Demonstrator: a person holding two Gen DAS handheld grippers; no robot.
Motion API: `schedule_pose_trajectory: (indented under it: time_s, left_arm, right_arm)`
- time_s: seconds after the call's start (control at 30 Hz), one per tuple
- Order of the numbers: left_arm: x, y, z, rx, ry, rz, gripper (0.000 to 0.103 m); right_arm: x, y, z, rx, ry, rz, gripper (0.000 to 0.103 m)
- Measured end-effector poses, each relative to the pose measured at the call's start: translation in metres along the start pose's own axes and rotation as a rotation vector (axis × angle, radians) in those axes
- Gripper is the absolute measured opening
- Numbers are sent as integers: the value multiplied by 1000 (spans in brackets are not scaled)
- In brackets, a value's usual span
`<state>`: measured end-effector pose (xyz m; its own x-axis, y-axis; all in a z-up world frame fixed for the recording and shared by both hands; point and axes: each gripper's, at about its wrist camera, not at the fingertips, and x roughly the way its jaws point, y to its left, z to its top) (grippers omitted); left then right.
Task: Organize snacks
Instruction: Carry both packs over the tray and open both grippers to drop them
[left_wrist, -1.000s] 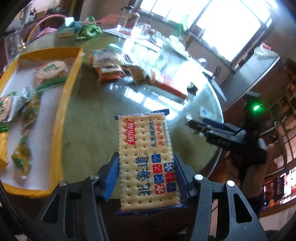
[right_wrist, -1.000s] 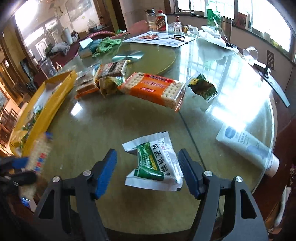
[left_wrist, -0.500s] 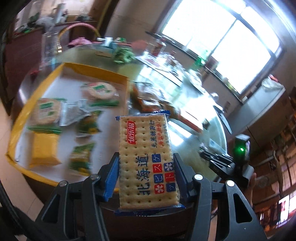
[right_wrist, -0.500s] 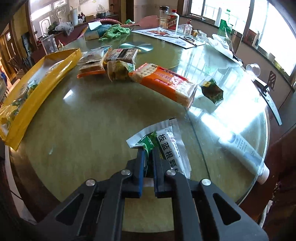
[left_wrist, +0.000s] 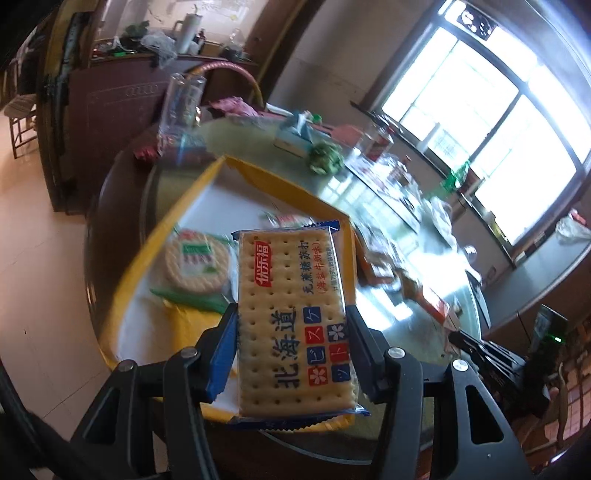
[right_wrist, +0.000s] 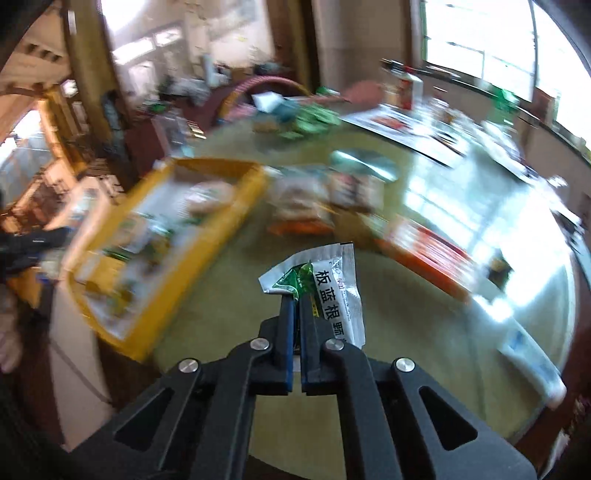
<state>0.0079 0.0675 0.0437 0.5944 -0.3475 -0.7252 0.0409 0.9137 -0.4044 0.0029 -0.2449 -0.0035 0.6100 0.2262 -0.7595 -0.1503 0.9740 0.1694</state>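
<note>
Left wrist view: left claw (left_wrist: 291, 332) clamps a cracker pack (left_wrist: 293, 317) above the yellow tray (left_wrist: 122, 291); right claw (right_wrist: 295, 306) pinches a sachet (right_wrist: 328, 288) beside that tray.

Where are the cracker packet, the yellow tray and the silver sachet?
cracker packet (left_wrist: 293, 317), left wrist view, front face.
yellow tray (left_wrist: 280, 184), left wrist view, far rim.
silver sachet (right_wrist: 338, 284), right wrist view, printed face.
</note>
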Motion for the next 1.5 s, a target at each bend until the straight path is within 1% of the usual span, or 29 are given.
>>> schedule_pose_trajectory:
  time_s: [0.1,0.17,0.33,0.4,0.53,0.6,0.67,0.7,0.77,0.83,0.9,0.97,1.0,1.03,1.07,1.1,1.13,1.17,1.2,1.23,1.3,1.37,1.43,1.5]
  left_arm:
    - [12,16,22,-30,-10,21,55]
    - [25,25,38,-44,4,27,55]
    - [58,40,69,-50,54,19,55]
    - [76,45,79,-56,90,26,55]
    - [112,59,96,-86,163,19,55]
    - [126,61,102,-98,189,38,55]
    - [134,59,106,-62,186,79,55]
    - [138,57,106,-47,194,95,55]
    - [148,58,105,-48,230,126,55]
    - [155,59,105,-40,246,139,55]
    - [159,60,105,-35,239,171,55]
    - [161,62,103,-43,238,166,56]
    - [162,63,104,-47,241,164,56]
    - [160,63,105,-48,242,161,58]
    - [155,64,107,-58,230,147,63]
    - [149,66,109,-78,212,120,65]
    - [143,69,111,-105,199,86,68]
    - [137,70,113,-124,182,74,74]
    - [126,69,114,-134,149,69,77]
    - [115,66,113,-124,117,74,79]
    - [97,57,105,-94,90,95,79]
    - [79,46,91,-78,45,98,79]
    - [63,29,71,-38,10,105,79]
    - [51,11,48,-5,-20,102,79]
  right_arm:
    - [12,31,24,-28,-9,103,3]
    - [23,47,40,-48,-13,146,3]
    - [69,87,77,-67,34,235,3]
    - [92,101,90,-72,61,248,3]
    - [131,116,107,-57,111,275,3]
    - [150,123,111,-57,132,280,3]
    - [163,128,112,-55,149,294,3]
    - [165,131,113,-61,152,294,3]
    - [172,135,114,-66,163,296,3]
    - [177,139,112,-68,174,302,3]
    - [181,142,112,-75,176,299,3]
    - [184,144,111,-82,177,300,4]
    - [186,144,111,-75,178,302,7]
    - [188,143,110,-66,181,307,8]
    - [190,142,110,-52,185,308,8]
    - [190,141,110,-45,185,313,10]
    - [188,141,109,-46,178,327,16]
    - [183,141,109,-48,164,340,20]
    - [178,139,109,-42,155,343,33]
    - [171,136,109,-32,141,349,47]
    - [152,128,107,-9,100,358,58]
    - [130,116,100,8,67,351,60]
    - [107,101,91,23,42,354,67]
    - [90,85,80,50,29,346,69]
